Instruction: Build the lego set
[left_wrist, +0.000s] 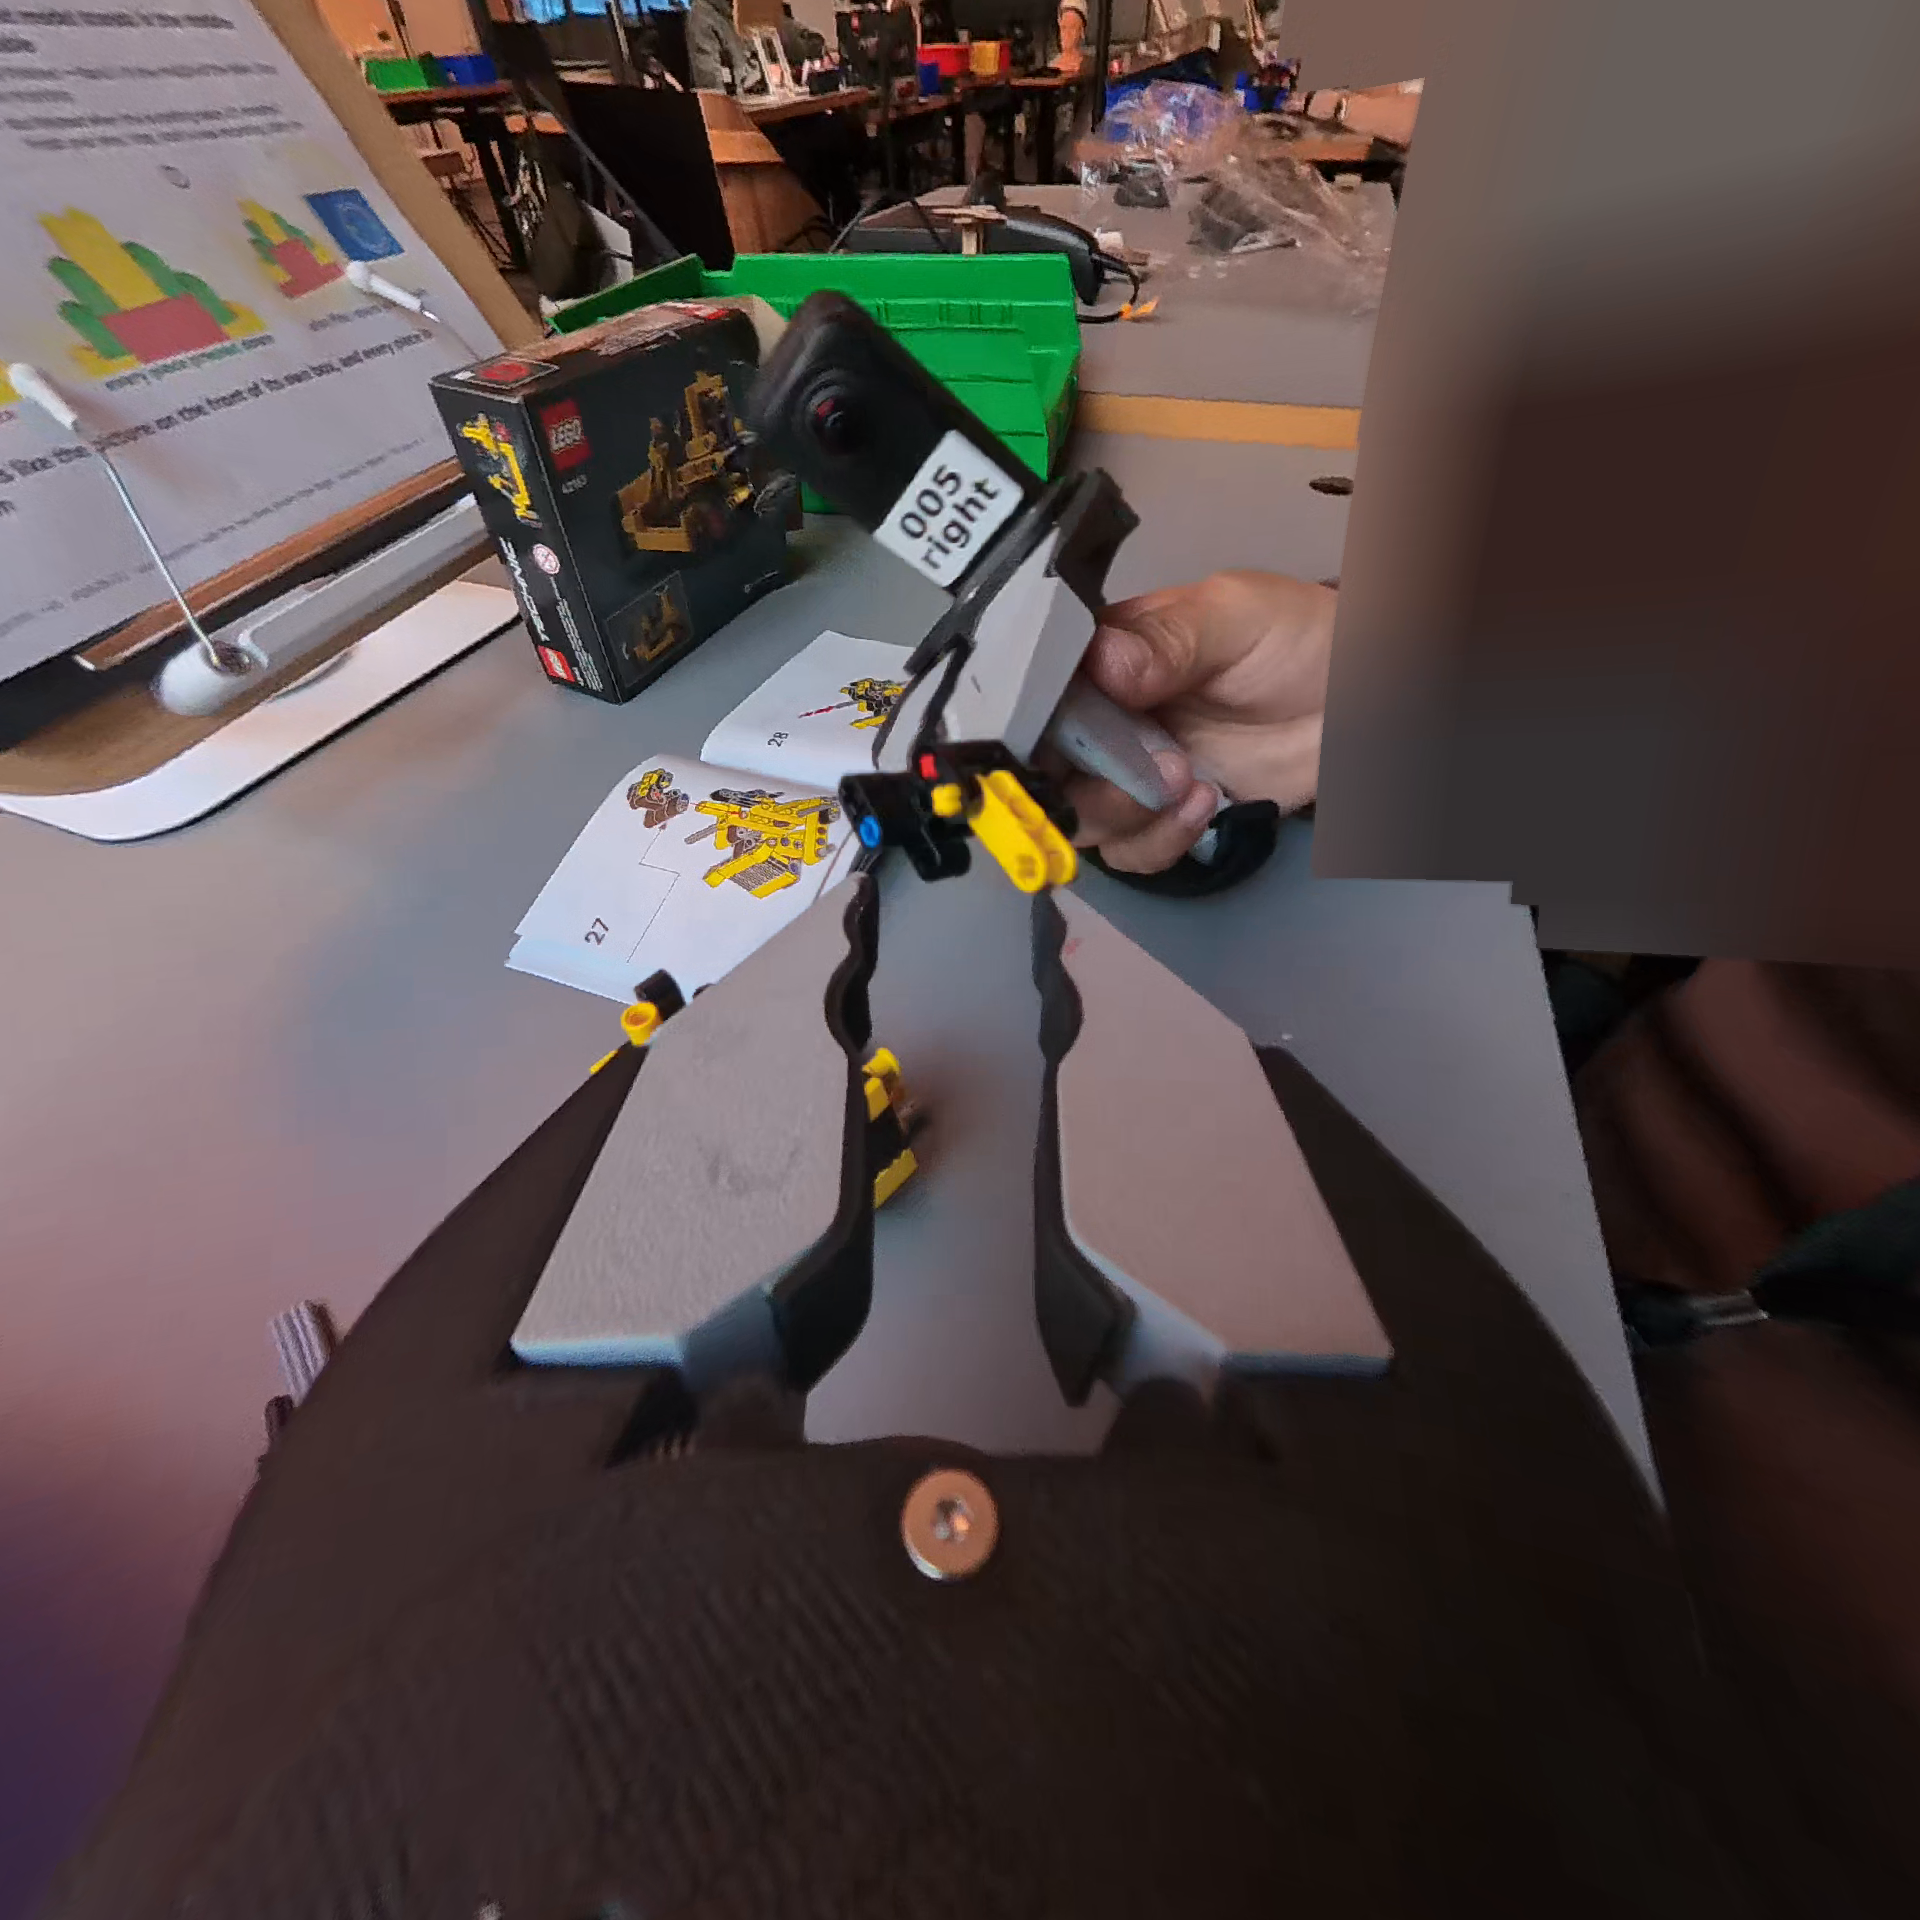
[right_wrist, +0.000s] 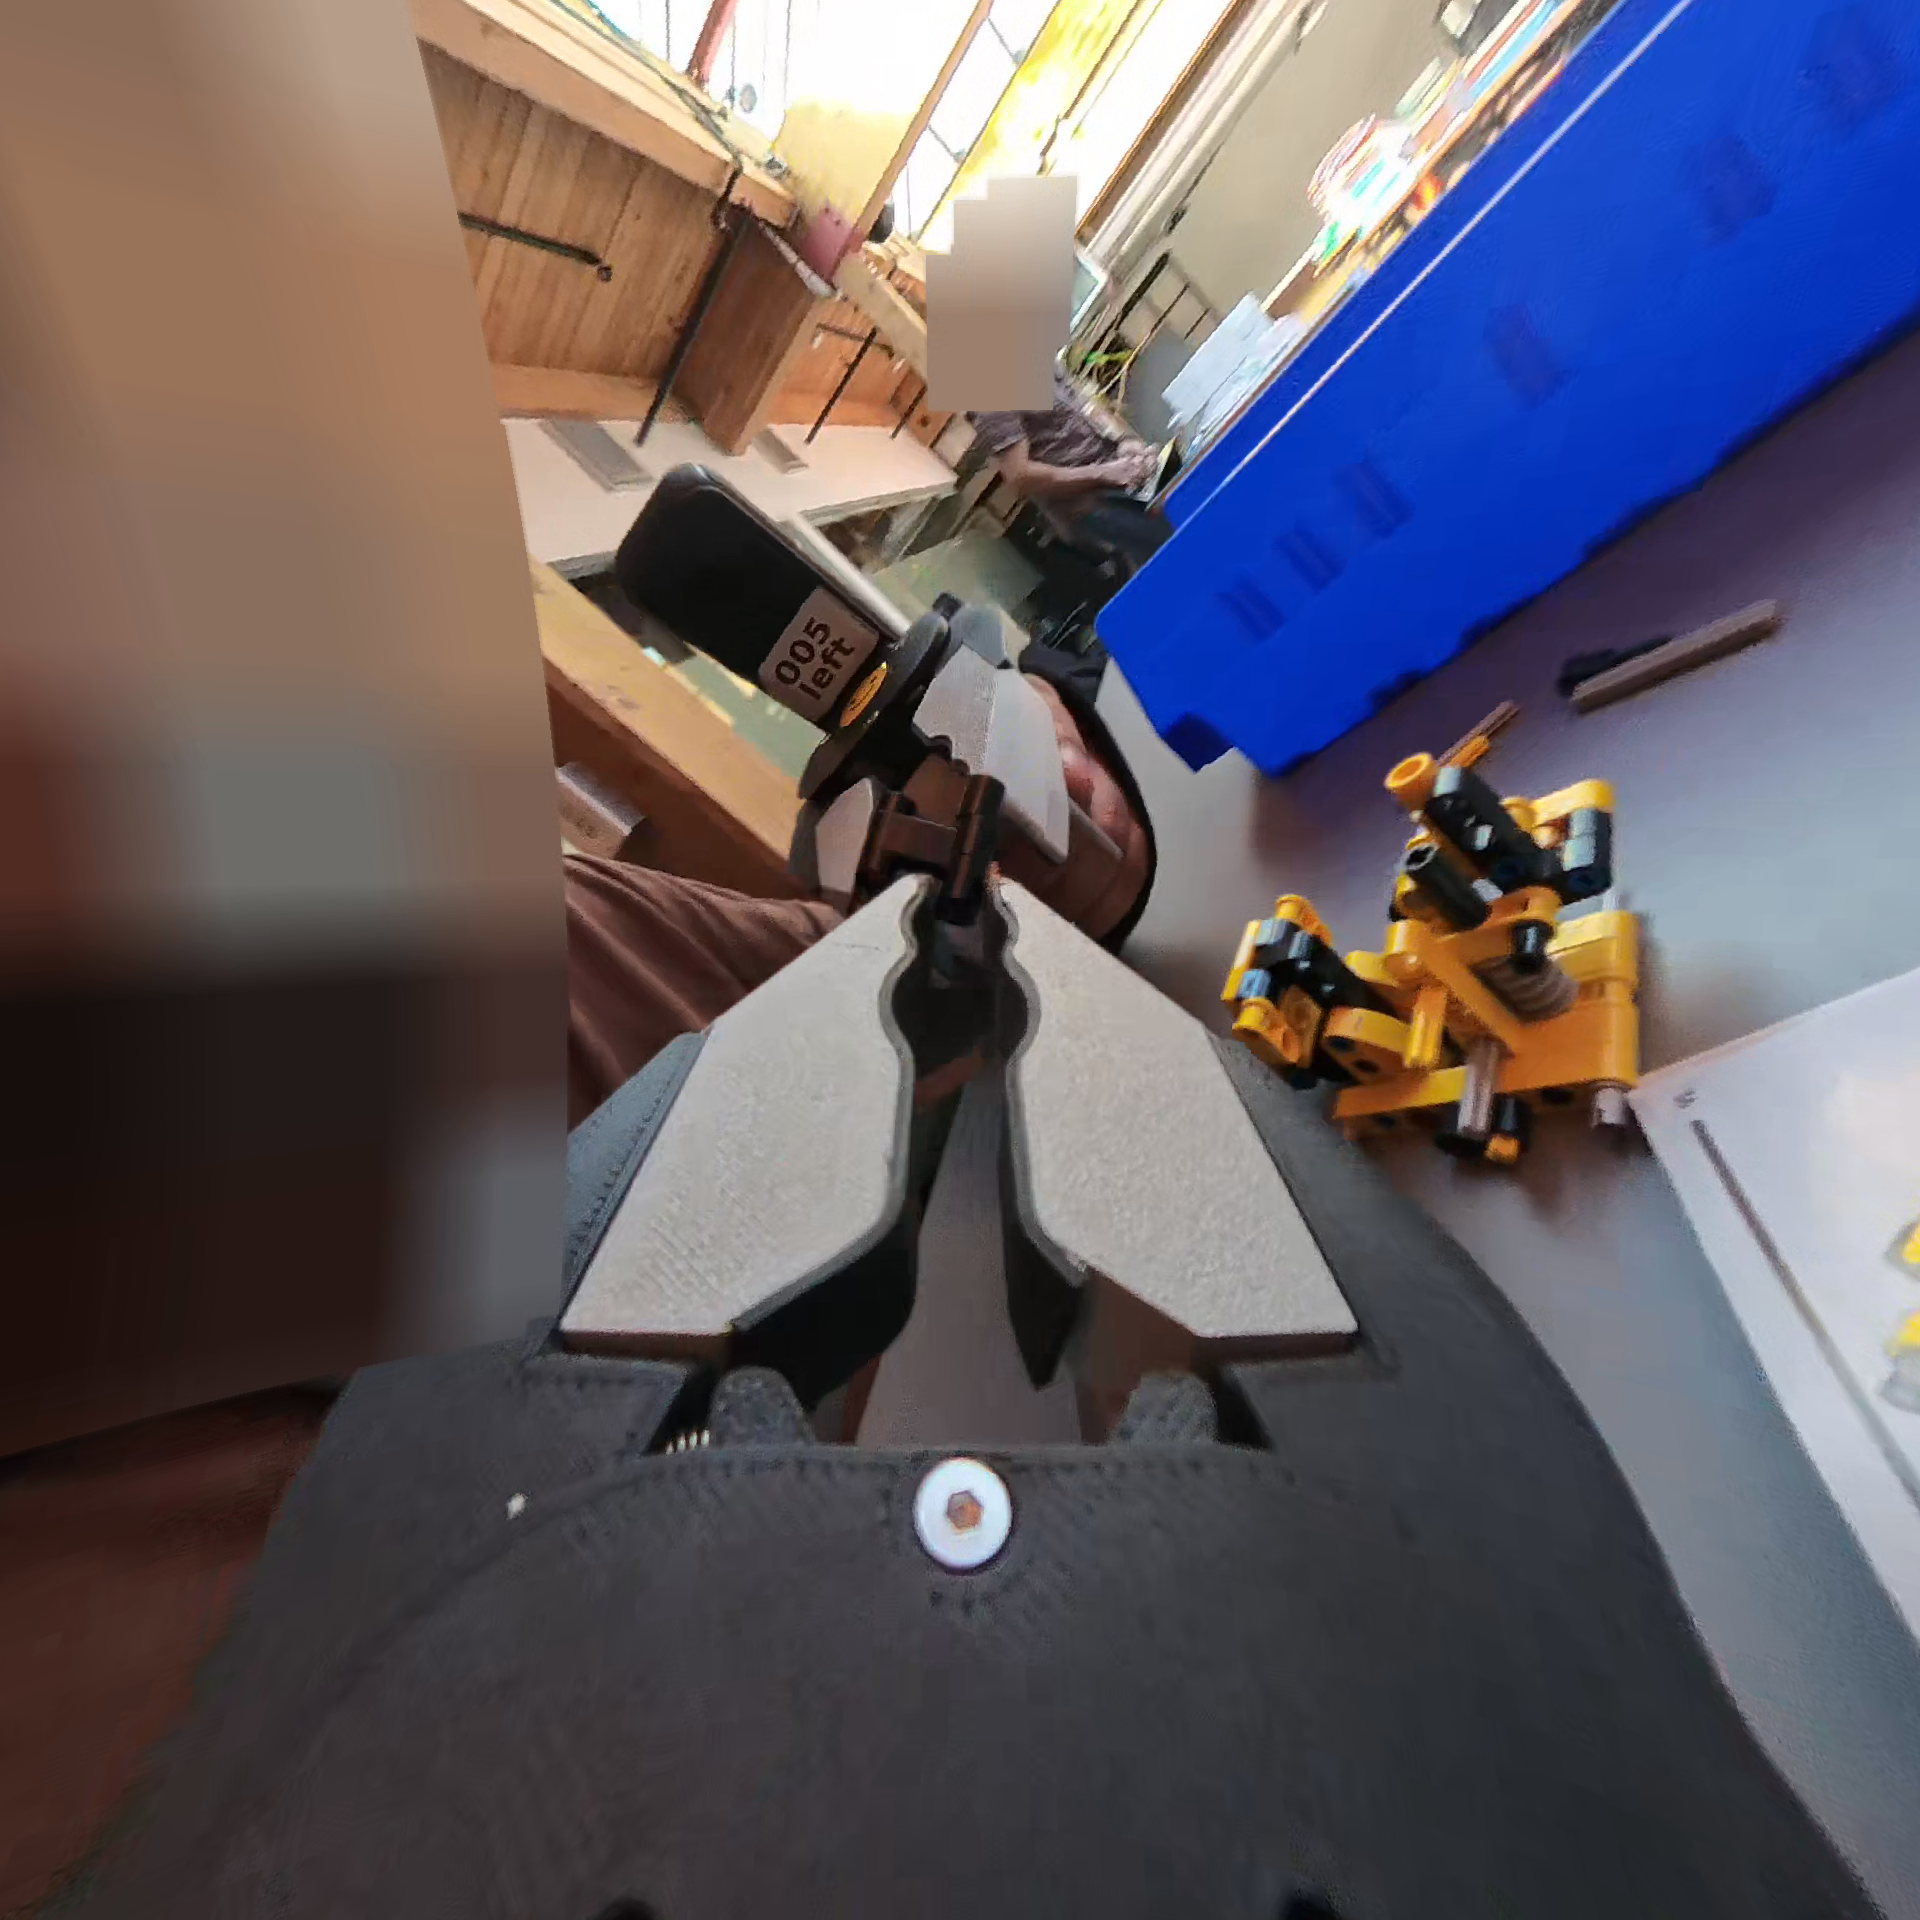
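Observation:
A small black and yellow sub-assembly (left_wrist: 966, 816) with a blue pin is held in the air above the grey table (left_wrist: 312, 1039). My right gripper (left_wrist: 935, 753) comes in from the upper right and is shut on it; in the right wrist view (right_wrist: 958, 899) its tips pinch a black part (right_wrist: 951, 940). My left gripper (left_wrist: 953, 899) is open, its tips just under the sub-assembly on either side; from the right wrist view (right_wrist: 914, 831) its fingers straddle the black part. The larger yellow model (right_wrist: 1455, 966) lies on the table, partly hidden behind my left finger (left_wrist: 888, 1132).
An open instruction booklet (left_wrist: 675, 862) lies beyond the grippers, also at the right wrist view's edge (right_wrist: 1818, 1195). The set's black box (left_wrist: 623, 499) and a green bin (left_wrist: 935, 312) stand behind. A blue bin (right_wrist: 1507, 416), a paper stand (left_wrist: 156, 312), a loose yellow part (left_wrist: 639, 1023).

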